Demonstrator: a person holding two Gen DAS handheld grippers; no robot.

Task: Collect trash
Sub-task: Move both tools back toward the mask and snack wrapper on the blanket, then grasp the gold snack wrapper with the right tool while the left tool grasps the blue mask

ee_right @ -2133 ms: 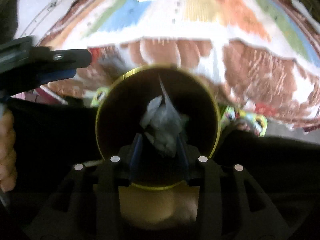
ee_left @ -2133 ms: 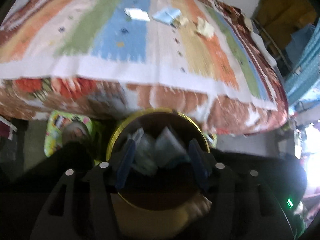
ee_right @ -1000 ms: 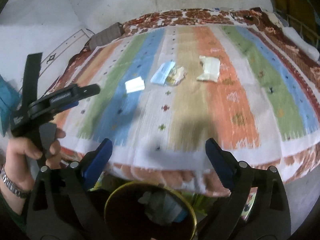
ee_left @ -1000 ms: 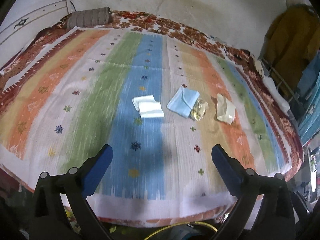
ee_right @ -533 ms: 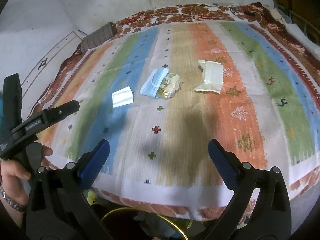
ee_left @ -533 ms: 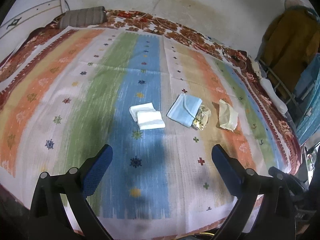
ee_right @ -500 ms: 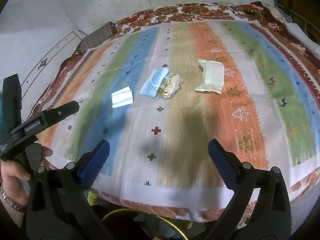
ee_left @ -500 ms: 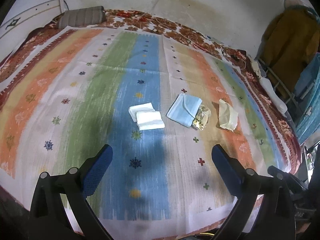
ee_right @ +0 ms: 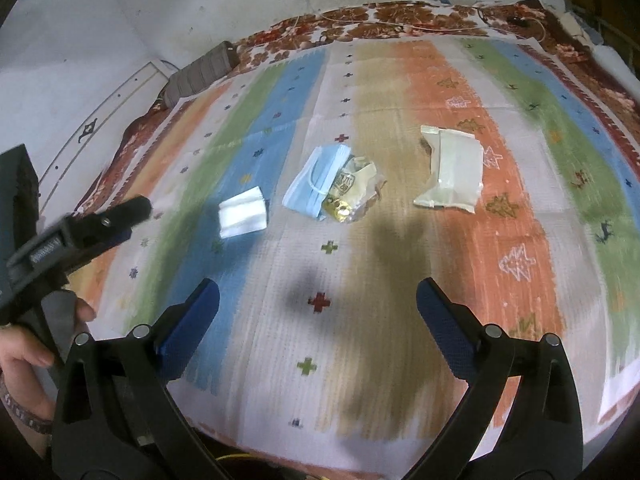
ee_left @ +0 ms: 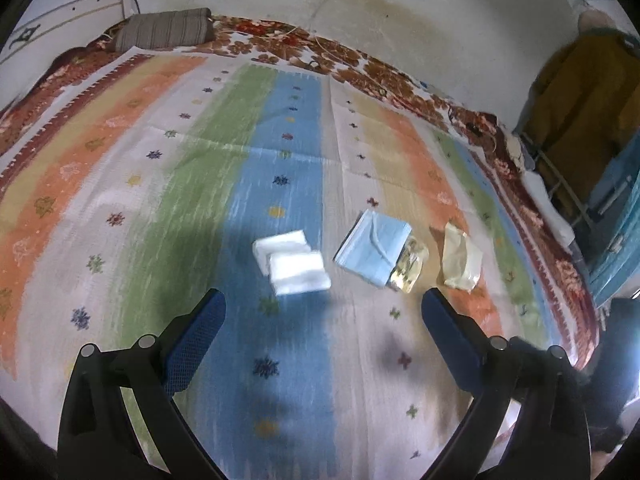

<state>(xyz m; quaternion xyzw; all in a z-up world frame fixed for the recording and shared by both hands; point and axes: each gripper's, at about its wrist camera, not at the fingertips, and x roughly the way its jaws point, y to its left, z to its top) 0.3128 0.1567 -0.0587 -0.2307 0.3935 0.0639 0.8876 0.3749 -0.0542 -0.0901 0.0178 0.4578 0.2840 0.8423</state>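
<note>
Several pieces of trash lie on a striped bedspread (ee_left: 120,184) (ee_right: 520,240). A folded white tissue (ee_left: 294,266) (ee_right: 243,217) rests on the blue stripe. To its right lies a blue face mask (ee_left: 372,252) (ee_right: 318,178), touching a crumpled clear-and-gold wrapper (ee_left: 409,270) (ee_right: 352,194). A cream plastic packet (ee_left: 460,258) (ee_right: 450,170) sits further right on the orange stripe. My left gripper (ee_left: 322,312) hovers open just short of the tissue and mask. My right gripper (ee_right: 316,300) is open, nearer the bed's front edge, with nothing in it.
A grey striped pillow (ee_left: 164,32) (ee_right: 200,72) lies at the head of the bed by the white wall. Yellow clothing (ee_left: 580,100) hangs at the right. In the right wrist view a hand (ee_right: 24,356) holds the left gripper's body at the left edge.
Both grippers let go of trash into the yellow-rimmed bin below the bed, rose, and moved forward over the bedspread. The remaining trash now looks closer and larger.
</note>
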